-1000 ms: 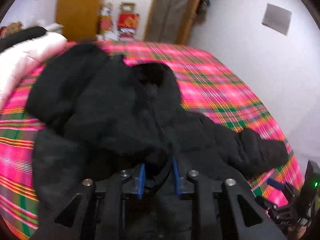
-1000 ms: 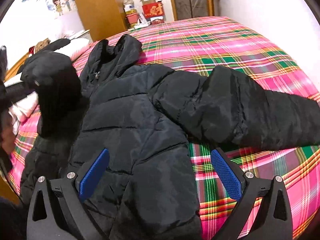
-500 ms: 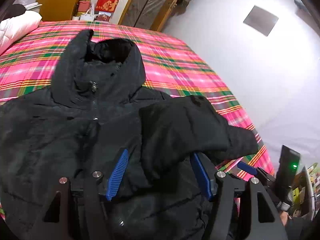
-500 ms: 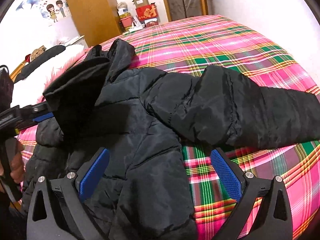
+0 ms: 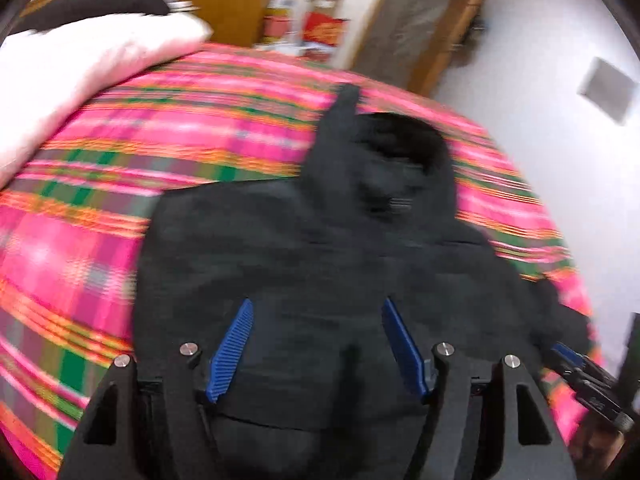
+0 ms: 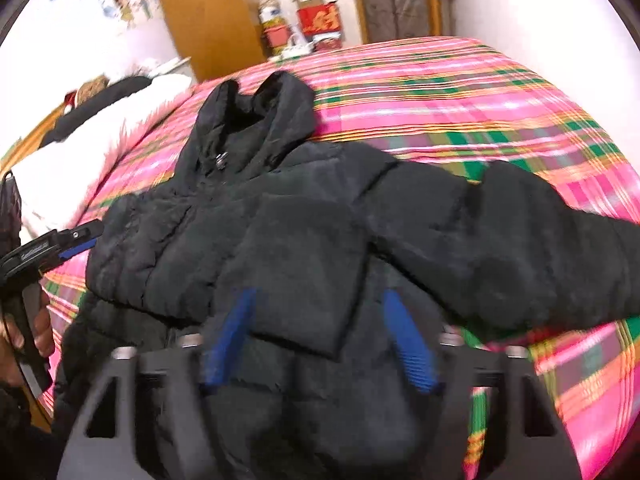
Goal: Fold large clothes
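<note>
A black hooded puffer jacket (image 5: 320,248) lies front up on the pink plaid bed (image 5: 80,240), hood (image 6: 256,120) pointing away. One sleeve (image 6: 296,264) is folded across the chest. The other sleeve (image 6: 540,248) stretches out to the right. My left gripper (image 5: 318,344) is open above the jacket's lower front, with nothing in it. It also shows at the left edge of the right wrist view, left gripper (image 6: 72,240), held by a hand (image 6: 40,324). My right gripper (image 6: 318,340) hovers over the folded sleeve's cuff, its jaws closing, pads apart from the cloth.
A white and black bundle of clothes (image 6: 80,160) lies along the bed's left side. A wooden wardrobe (image 6: 208,20), stacked boxes (image 6: 316,20) and a door stand beyond the far end. A white wall runs close along the right edge. Bare bedspread (image 6: 440,92) shows right of the hood.
The left gripper opened and let go of the sleeve, which now lies across the jacket's chest, then drew back to the left. The right gripper's jaws narrowed as it moved left over the jacket's middle.
</note>
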Action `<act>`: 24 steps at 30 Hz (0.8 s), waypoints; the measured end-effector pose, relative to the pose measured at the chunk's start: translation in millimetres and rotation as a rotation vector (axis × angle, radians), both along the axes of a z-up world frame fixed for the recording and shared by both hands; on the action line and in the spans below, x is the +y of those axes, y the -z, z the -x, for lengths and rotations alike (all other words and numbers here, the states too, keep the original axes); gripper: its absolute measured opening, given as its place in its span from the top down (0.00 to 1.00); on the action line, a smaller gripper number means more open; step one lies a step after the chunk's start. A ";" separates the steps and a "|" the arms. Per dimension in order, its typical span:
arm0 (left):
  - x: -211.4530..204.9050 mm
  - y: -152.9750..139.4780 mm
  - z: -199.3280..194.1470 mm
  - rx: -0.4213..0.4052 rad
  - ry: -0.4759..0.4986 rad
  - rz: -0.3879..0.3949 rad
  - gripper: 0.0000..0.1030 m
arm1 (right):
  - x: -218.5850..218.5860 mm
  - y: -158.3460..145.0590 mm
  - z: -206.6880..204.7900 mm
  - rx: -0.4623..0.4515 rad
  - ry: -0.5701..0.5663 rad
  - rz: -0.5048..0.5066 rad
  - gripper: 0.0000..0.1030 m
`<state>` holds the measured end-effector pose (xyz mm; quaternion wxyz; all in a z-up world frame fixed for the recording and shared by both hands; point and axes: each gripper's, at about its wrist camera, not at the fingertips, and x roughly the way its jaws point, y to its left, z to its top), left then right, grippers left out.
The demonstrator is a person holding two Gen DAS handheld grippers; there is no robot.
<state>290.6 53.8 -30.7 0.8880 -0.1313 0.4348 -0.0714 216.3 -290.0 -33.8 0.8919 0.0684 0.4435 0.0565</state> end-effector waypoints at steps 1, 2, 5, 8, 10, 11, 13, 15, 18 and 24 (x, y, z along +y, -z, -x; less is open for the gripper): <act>8.3 5.8 -3.2 0.017 -0.035 -0.002 0.34 | 5.2 6.6 -8.3 0.019 -0.012 -0.001 0.58; 16.3 13.1 -6.6 0.041 -0.066 0.000 0.35 | 10.0 16.9 -18.6 0.043 -0.023 0.008 0.58; 35.3 40.2 -15.1 0.136 -0.140 0.043 0.42 | 14.3 49.3 -45.7 0.114 -0.023 0.053 0.59; 29.2 51.1 -16.9 0.157 -0.109 0.031 0.42 | 9.6 60.4 -59.5 0.113 -0.025 0.077 0.60; 16.7 54.8 -19.3 0.158 -0.081 -0.031 0.42 | 9.8 60.6 -66.9 0.117 -0.028 0.105 0.60; 12.6 56.3 -20.5 0.158 -0.075 -0.053 0.42 | 9.8 60.9 -70.9 0.128 -0.029 0.111 0.60; 7.4 55.4 -18.8 0.166 -0.079 -0.071 0.42 | 6.7 57.3 -74.5 0.162 -0.024 0.100 0.60; 9.9 46.1 -16.1 0.179 -0.079 -0.036 0.42 | 3.5 42.5 -69.4 0.157 -0.003 0.094 0.60; 13.3 21.9 -12.5 0.101 -0.068 0.017 0.42 | 1.2 17.0 -55.4 0.065 0.006 0.095 0.60; 21.4 29.4 -19.9 0.101 -0.088 -0.056 0.42 | -4.7 28.6 -80.4 0.085 0.028 0.084 0.60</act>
